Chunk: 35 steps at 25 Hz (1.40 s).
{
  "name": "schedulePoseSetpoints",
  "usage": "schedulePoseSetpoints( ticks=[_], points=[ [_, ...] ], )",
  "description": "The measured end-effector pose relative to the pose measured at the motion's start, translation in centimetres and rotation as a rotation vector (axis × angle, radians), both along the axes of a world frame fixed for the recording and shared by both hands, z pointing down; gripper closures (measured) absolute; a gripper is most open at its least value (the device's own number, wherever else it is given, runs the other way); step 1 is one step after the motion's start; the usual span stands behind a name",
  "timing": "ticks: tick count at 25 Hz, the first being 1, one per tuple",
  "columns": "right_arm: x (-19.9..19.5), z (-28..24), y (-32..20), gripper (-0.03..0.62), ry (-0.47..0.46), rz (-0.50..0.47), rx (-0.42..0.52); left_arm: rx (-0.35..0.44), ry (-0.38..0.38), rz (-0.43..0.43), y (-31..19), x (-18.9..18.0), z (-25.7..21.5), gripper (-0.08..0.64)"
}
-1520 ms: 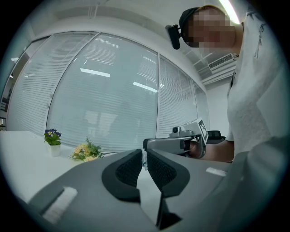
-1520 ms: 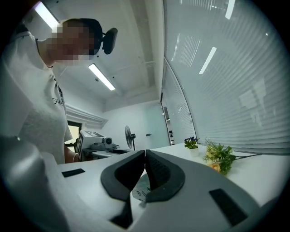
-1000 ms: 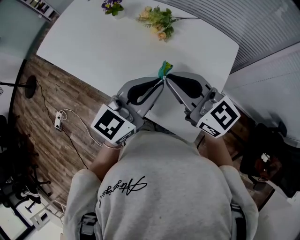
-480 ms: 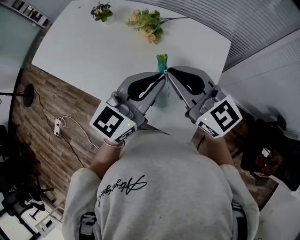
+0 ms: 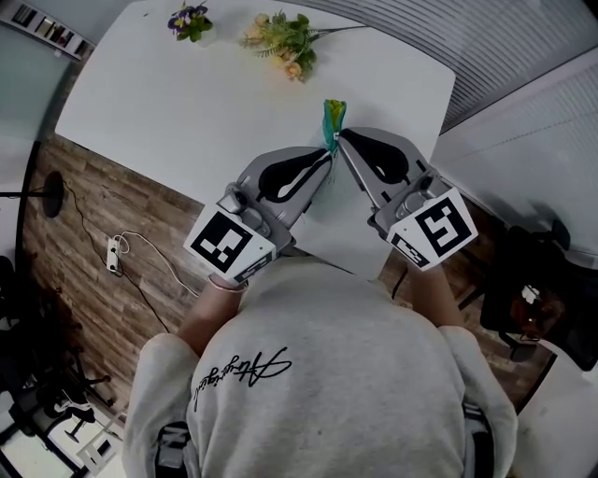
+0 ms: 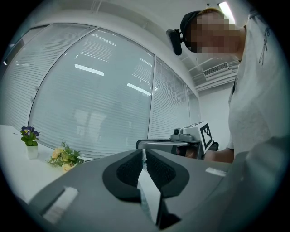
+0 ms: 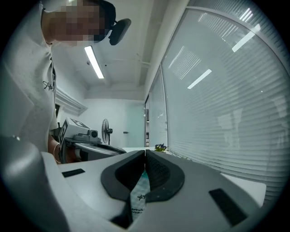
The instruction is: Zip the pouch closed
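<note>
Zip step in hand: pouch (image 5: 334,116) held up over the tabletop (image 5: 187,103), left gripper (image 5: 328,155) jaws and right gripper (image 5: 341,135) jaws each pinching it, tips nearly touching; next, probably anchor left and draw right along the zip.

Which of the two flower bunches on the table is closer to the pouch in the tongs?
The yellow bunch, lying flat on the white table, is nearer the pouch. The purple bunch stands in a small white pot farther off.
</note>
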State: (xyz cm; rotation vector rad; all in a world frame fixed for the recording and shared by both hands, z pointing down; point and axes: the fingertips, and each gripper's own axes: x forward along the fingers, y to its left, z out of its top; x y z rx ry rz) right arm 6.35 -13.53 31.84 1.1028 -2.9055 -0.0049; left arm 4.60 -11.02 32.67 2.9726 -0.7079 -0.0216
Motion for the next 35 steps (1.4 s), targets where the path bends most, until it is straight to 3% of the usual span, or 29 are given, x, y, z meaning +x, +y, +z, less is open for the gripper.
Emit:
schedulePoseSetpoints(
  ticks=[10, 35],
  points=[
    [-0.5, -0.2, 0.0, 0.586, -0.056, -0.005, -0.016, -0.009, 0.022, -0.019, 0.6, -0.7, -0.2, 0.537],
    [0.6, -0.3, -1.0, 0.586, -0.021, 0.087, 0.023, -0.011, 0.028, -0.001, 1.6, -0.9, -0.6, 0.537]
  ],
)
